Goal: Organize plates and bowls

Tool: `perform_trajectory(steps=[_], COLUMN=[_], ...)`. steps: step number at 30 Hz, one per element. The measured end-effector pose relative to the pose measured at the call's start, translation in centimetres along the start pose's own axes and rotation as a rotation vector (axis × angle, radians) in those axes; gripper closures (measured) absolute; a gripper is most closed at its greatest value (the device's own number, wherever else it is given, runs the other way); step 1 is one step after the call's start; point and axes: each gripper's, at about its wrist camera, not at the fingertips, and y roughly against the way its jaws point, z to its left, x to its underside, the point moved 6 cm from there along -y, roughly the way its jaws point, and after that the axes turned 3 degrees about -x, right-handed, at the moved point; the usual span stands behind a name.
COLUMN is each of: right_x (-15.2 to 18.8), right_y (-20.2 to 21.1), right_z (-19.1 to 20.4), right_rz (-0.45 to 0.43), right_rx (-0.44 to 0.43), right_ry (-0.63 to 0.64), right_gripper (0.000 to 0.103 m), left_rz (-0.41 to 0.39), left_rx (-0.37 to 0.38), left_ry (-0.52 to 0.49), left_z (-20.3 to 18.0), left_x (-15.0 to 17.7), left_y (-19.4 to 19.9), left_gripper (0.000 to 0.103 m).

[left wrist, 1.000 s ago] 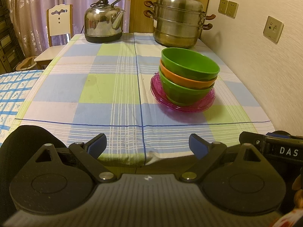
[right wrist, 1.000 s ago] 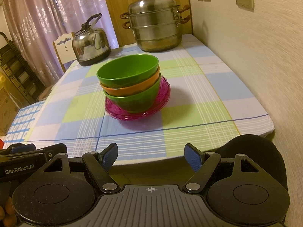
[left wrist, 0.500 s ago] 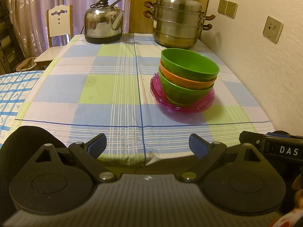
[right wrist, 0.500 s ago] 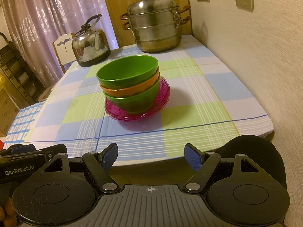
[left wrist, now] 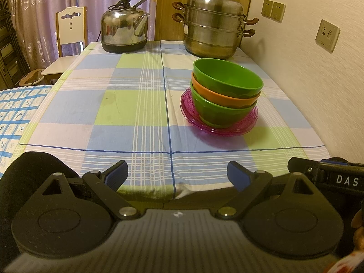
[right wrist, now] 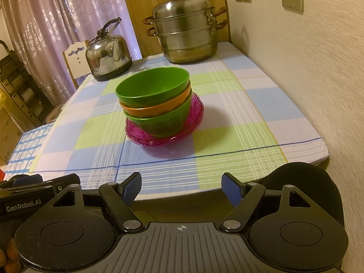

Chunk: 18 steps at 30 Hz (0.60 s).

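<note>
Checked tablecloth (left wrist: 127, 104): bowls (left wrist: 225, 91) stacked on pink plates (left wrist: 218, 129).

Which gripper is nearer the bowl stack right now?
Right, slightly. The right gripper faces the bowl stack nearly head-on; the left gripper sits off to its left. Both wait open at the table's near edge.

The left gripper (left wrist: 178, 175) has a black body with a ribbed grey top, two round black discs, silver screws and blue pads (left wrist: 118, 174). The right gripper (right wrist: 181, 187), built alike, carries a small crosshair mark. White lettering marks each neighbouring black bar: "DAS", "GenRobot.AI".
</note>
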Motion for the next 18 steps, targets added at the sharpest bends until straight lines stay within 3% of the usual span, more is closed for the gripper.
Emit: perform_trajectory(steps=[18], right_x=[0.01], right_y=[0.03], right_z=[0.01], right_rz=[0.001], right_rx=[0.000], right_ry=[-0.002], right_gripper=[0.026], left_rz=[-0.001], left_rx=[-0.003], left_ry=[0.000], left_z=[-0.07], left_x=[-0.16], left_y=[0.03], left_gripper=[0.010])
